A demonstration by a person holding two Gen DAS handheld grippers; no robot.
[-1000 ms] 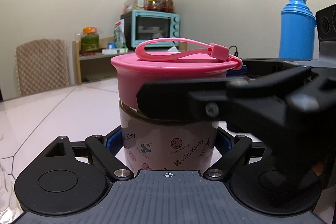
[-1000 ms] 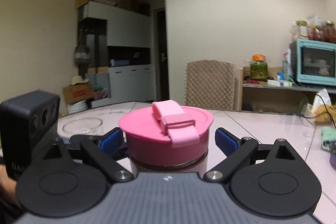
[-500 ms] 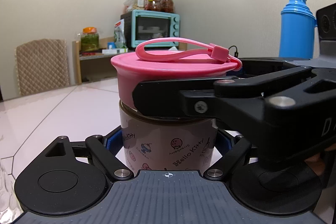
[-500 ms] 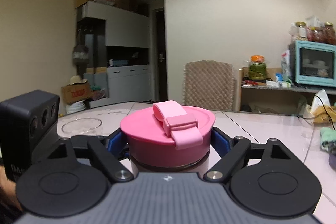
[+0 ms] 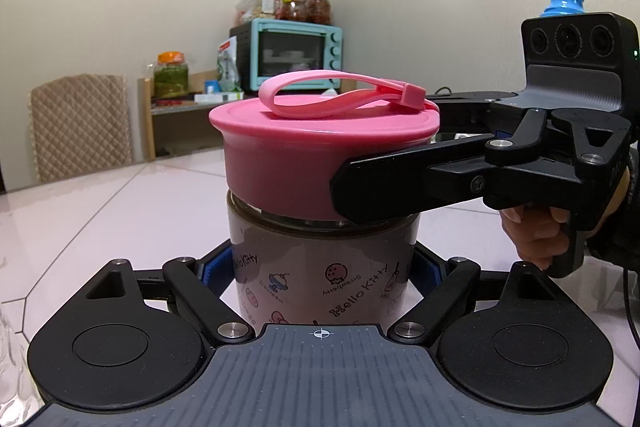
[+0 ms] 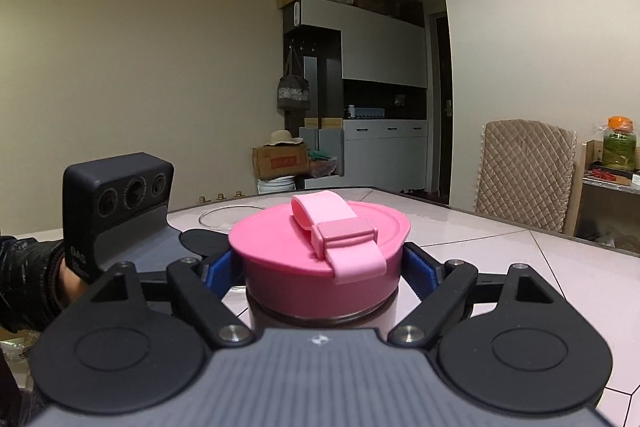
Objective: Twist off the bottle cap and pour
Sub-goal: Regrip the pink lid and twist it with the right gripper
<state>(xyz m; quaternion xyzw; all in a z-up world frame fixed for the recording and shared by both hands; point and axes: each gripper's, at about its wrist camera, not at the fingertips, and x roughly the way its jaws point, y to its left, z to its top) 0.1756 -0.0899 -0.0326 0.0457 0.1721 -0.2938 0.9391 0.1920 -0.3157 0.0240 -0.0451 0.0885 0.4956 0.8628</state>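
A Hello Kitty bottle (image 5: pixel 320 267) with dark liquid stands upright on the table. Its wide pink cap (image 5: pixel 320 151) carries a pink strap loop. My left gripper (image 5: pixel 322 273) is shut on the bottle's body, blue pads on both sides. My right gripper (image 6: pixel 322 267) is shut on the pink cap (image 6: pixel 320 259), blue pads pressed against its sides. In the left wrist view the right gripper's black finger (image 5: pixel 400 183) lies across the cap's front right side.
The pale pink tabletop (image 5: pixel 120 203) spreads around the bottle. A glass bowl (image 6: pixel 228 217) sits behind the cap in the right wrist view. A quilted chair (image 6: pixel 528 175), a teal oven (image 5: pixel 296 55) on a shelf and a blue thermos top (image 5: pixel 562 3) stand further off.
My right gripper closed onto the pink cap, then swung around the bottle, turning the cap with it. My left gripper kept holding the bottle still.
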